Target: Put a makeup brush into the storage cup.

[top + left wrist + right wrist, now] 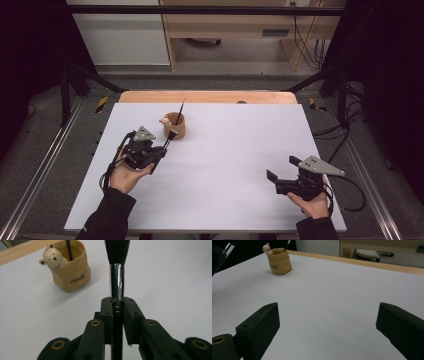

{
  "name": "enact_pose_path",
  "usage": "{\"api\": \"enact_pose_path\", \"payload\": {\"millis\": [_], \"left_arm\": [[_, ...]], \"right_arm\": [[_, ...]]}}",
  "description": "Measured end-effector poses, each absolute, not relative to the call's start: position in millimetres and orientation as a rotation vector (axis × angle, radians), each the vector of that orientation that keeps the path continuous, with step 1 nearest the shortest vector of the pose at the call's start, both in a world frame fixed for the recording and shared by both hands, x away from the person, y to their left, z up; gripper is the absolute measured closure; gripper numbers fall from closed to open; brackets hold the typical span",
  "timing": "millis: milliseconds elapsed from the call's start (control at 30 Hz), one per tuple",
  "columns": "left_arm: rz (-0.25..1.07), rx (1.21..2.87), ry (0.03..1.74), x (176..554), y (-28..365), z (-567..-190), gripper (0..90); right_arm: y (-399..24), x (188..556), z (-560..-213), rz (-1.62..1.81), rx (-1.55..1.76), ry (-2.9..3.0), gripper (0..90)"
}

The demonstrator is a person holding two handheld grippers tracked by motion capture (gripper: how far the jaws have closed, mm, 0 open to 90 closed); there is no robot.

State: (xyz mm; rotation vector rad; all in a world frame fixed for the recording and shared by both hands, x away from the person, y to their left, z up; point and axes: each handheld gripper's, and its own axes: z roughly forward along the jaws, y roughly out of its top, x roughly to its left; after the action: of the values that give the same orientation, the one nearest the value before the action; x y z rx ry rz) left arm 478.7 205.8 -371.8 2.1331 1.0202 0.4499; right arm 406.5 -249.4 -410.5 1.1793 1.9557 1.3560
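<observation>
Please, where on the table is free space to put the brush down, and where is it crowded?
The white sheet is bare between the left gripper and the right gripper, and from the holder to the right edge. It is crowded only at the rear left, where the held brush points toward the holder with the bear.

Recording lab or workshop: white work table (pixel 240 200) enclosed by a black metal frame (pixel 200 10), loose cables (pixel 306 47) at 1 o'clock, pale wooden furniture (pixel 225 25) at 12 o'clock.
</observation>
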Motion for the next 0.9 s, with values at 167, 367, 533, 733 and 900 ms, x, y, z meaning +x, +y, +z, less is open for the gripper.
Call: {"api": "enact_pose_path", "payload": {"millis": [167, 367, 533, 733, 900], "left_arm": [[0.488, 2.079, 1.024, 477, 207, -369, 78.4], [0.52, 2.012, 1.021, 475, 208, -365, 78.4], [0.549, 1.96, 1.018, 473, 207, -362, 78.4], [0.581, 1.894, 1.014, 472, 205, -355, 78.4], [0.599, 1.86, 1.008, 473, 204, -351, 78.3]], "right_arm": [[-249, 407, -411, 1.354, 1.181, 1.955, 5.7], [-249, 407, -411, 1.355, 1.181, 1.954, 5.6], [-250, 407, -410, 1.354, 1.18, 1.954, 5.6], [-250, 406, -410, 1.357, 1.177, 1.955, 5.7], [-250, 406, -410, 1.354, 1.179, 1.956, 5.6]]}}
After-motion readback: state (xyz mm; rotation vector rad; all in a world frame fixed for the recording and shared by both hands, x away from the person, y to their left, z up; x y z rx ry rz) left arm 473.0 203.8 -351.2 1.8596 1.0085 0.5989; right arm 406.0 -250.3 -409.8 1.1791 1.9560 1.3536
